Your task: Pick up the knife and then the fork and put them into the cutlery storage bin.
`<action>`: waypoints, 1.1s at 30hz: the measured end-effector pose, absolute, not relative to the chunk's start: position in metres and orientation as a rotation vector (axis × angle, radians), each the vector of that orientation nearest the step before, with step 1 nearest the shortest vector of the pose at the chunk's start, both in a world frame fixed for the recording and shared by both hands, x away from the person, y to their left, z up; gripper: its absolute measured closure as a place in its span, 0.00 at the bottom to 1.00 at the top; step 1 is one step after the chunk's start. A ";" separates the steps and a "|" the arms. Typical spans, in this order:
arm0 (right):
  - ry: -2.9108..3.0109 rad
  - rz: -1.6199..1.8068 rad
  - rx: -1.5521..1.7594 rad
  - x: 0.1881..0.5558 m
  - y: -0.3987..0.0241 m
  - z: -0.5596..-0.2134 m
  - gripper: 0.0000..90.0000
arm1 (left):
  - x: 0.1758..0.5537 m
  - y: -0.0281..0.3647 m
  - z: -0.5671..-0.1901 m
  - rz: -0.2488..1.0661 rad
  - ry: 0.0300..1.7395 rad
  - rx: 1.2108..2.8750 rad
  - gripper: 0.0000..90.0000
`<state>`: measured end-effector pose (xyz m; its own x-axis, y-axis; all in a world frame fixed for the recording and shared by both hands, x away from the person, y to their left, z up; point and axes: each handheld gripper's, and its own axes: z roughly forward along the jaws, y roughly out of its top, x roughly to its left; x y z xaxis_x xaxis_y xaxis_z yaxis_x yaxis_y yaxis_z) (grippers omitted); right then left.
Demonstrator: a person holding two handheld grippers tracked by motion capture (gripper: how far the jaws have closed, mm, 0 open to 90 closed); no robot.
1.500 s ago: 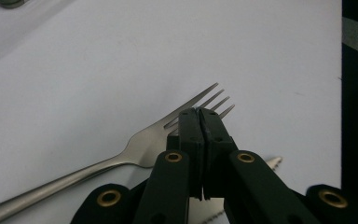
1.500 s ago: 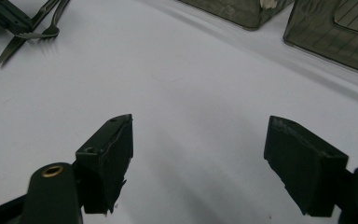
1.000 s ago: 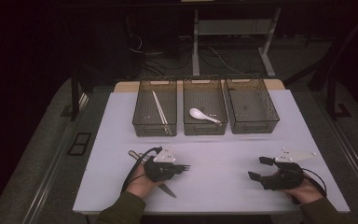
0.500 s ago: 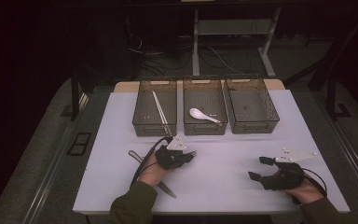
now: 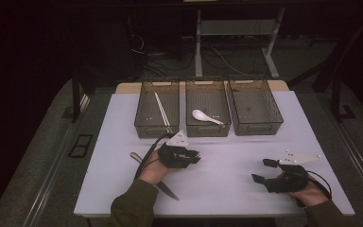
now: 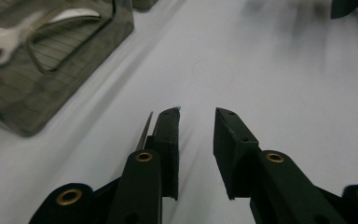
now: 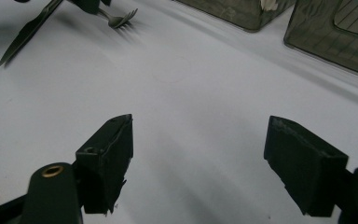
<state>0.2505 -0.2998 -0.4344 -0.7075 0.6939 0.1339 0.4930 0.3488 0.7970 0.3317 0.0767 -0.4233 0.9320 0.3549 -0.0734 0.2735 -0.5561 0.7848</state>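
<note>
My left gripper [image 5: 194,157] hovers over the table's middle left, in front of the bins, pointing right. Its jaws [image 6: 196,114] have just been opening, and only bare table shows in the narrow gap between them. A thin metal sliver [image 6: 145,131] lies along the outer side of the left jaw; I cannot tell whether it touches. In the right gripper view a fork [image 7: 119,18] pokes out from under that gripper, next to a table knife [image 7: 28,30]. The knife [image 5: 168,190] lies near the front edge. My right gripper [image 5: 261,170] rests open at the front right, empty [image 7: 199,123].
Three dark see-through bins stand in a row at the back: the left bin [image 5: 144,127] holds chopsticks [image 5: 160,111], the middle bin [image 5: 191,128] a white spoon [image 5: 207,117], the right bin [image 5: 276,113] nothing. A grey utensil end [image 5: 134,156] lies left of my left hand.
My left gripper rose off the table and moved back and right towards the bins, and its jaws parted. The knife stayed behind. The right gripper kept still.
</note>
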 end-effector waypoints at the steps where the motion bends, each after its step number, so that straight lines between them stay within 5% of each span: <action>1: 2.384 1.285 1.070 0.250 -0.300 -0.434 0.27 | 0.332 0.080 -0.421 0.114 0.444 2.189 0.77; 16: 2.393 1.277 1.057 0.250 -0.299 -0.435 0.27 | 0.347 0.136 -0.430 0.146 0.523 2.216 0.69; 33: 2.397 1.279 1.054 0.250 -0.298 -0.435 0.27 | 0.354 0.135 -0.450 0.111 0.451 2.298 0.88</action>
<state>0.2504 -0.2984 -0.4349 -0.7159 0.6862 0.1284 0.4887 0.3612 0.7942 0.3537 0.1353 -0.4503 0.9333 0.3543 -0.0587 0.2866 -0.6361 0.7164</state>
